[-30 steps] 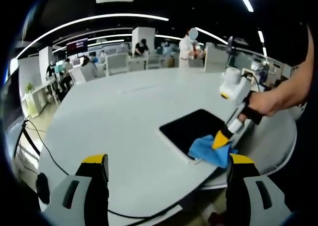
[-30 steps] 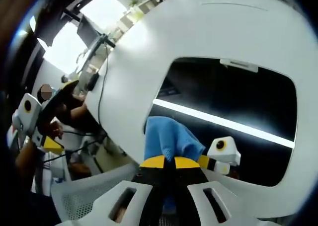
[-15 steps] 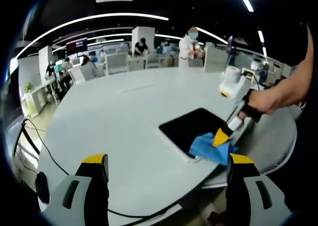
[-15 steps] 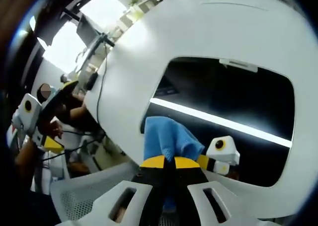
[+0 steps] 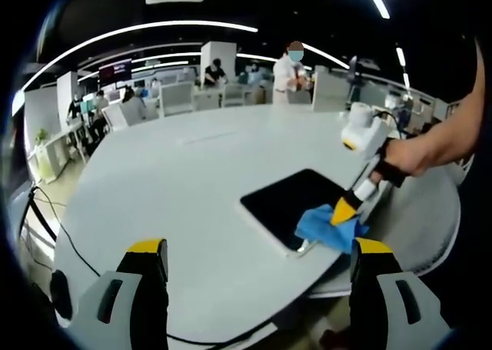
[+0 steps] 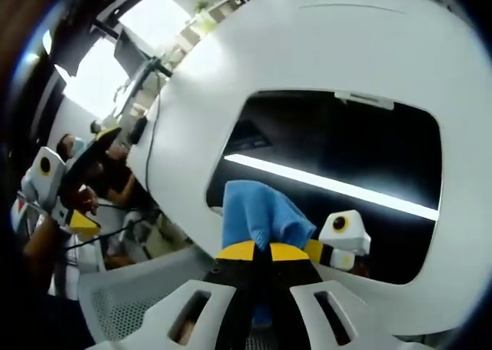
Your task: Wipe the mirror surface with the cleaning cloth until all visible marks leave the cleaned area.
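Observation:
A dark rectangular mirror lies flat near the edge of a white round table. It reflects a bright ceiling light strip. My right gripper is shut on a blue cleaning cloth and presses it onto the mirror's near corner. A hand holds that gripper at the right of the left gripper view. My left gripper hovers open over the table's near edge, well short of the mirror, with nothing between its jaws.
A white mesh chair stands by the table beside the mirror. Black cables hang off the table's left side. People and desks fill the far background. The other gripper shows at the left of the right gripper view.
The cloth has slid slightly along the mirror's near corner; both views have shifted a little. The left gripper stays open.

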Action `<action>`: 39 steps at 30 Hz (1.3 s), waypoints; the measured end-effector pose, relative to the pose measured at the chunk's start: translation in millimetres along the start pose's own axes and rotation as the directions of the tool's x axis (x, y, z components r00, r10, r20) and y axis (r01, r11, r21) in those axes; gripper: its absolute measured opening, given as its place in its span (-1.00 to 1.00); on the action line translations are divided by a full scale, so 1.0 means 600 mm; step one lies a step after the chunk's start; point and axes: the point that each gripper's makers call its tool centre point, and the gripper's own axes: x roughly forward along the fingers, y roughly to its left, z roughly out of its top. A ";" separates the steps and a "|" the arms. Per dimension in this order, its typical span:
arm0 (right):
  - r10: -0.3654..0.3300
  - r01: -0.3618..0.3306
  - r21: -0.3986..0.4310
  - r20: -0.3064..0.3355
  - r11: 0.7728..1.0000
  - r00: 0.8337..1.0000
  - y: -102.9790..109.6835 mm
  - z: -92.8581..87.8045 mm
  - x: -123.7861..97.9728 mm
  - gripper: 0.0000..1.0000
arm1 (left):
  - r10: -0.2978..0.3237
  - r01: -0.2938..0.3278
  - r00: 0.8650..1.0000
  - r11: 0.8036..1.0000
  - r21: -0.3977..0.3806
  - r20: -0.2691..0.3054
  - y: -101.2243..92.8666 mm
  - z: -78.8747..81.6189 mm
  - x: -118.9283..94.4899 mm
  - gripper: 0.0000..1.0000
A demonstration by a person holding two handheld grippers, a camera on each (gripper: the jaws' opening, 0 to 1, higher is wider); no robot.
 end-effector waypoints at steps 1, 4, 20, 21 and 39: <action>-0.001 0.001 0.003 0.000 1.000 1.000 -0.002 0.000 -0.001 -1.00 | -0.002 0.002 1.000 1.000 0.001 0.000 -0.002 0.000 0.001 0.99; -0.004 0.004 0.012 0.004 1.000 1.000 -0.007 0.000 -0.004 -1.00 | -0.009 0.009 1.000 1.000 0.001 -0.001 -0.004 -0.002 0.004 0.99; -0.017 0.017 0.037 0.012 0.999 1.000 -0.022 -0.001 -0.011 -1.00 | -0.014 0.014 1.000 1.000 -0.007 0.007 -0.002 0.000 0.010 0.99; -0.018 0.018 0.036 0.012 0.999 1.000 -0.022 -0.001 -0.011 -1.00 | -0.014 0.014 1.000 1.000 -0.008 0.008 -0.001 0.000 0.010 0.99; -0.025 0.024 0.050 0.021 0.998 0.999 -0.026 0.014 -0.007 -1.00 | -0.006 0.007 1.000 1.000 -0.018 0.010 0.010 -0.003 0.006 0.99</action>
